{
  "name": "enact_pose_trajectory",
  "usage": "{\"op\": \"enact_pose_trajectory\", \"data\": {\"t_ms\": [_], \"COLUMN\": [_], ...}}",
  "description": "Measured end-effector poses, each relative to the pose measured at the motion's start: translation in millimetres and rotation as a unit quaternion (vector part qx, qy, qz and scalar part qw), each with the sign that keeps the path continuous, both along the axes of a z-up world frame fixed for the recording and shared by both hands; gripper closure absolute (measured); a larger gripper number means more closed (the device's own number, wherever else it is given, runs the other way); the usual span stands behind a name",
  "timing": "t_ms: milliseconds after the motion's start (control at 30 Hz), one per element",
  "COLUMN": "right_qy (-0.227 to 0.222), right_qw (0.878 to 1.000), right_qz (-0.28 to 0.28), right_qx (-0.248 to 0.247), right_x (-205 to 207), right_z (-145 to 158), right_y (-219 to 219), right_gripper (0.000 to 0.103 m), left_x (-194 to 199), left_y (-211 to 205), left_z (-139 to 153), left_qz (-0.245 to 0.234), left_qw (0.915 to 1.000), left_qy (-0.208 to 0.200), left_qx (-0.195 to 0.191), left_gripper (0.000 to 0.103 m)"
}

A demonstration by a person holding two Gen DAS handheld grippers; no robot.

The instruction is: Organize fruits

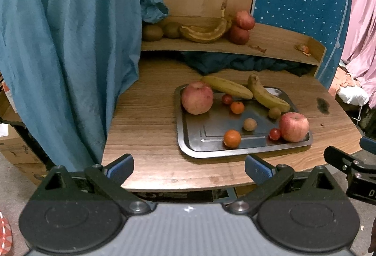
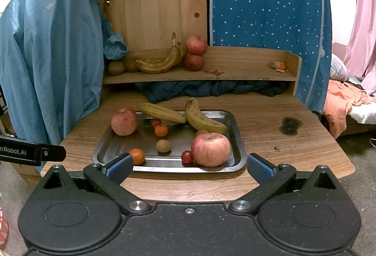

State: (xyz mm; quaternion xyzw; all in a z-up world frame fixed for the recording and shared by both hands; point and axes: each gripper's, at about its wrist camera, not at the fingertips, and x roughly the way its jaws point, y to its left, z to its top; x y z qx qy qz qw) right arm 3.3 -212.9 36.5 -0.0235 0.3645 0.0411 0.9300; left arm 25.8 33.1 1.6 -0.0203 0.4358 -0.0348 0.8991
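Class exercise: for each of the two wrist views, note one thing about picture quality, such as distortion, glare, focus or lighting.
Left wrist view: fisheye bends the shelf edge into a curve, and dark vignette fills the corners. Right wrist view: the metal tray shows soft glare along its rim, the near apple is fairly sharp, and the gripper body at the bottom looks dim and soft. Both are lit warm and evenly, with weak shadows.

Both wrist views face the tray [image 1: 188, 150], table edge near, shelf [image 2: 235, 76] shared
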Motion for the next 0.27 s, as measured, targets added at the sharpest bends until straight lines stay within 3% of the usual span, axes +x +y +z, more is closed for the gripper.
{"op": "enact_pose_trajectory", "data": {"t_ms": [267], "right_qy": [0.006], "right_qw": [1.000], "right_qz": [-0.003], "right_qx": [-0.001], "right_x": [9.3], "right_z": [-3.0], "right_y": [-3.3], "right_gripper": [0.001], "left_x": [8.8], "left_y": [-3.5], "left_z": [-3.2], "left_qz": [-0.005], "left_qw": [1.0000], "left_qy": [0.006], "left_qx": [-0.004], "left_gripper": [0.000]}}
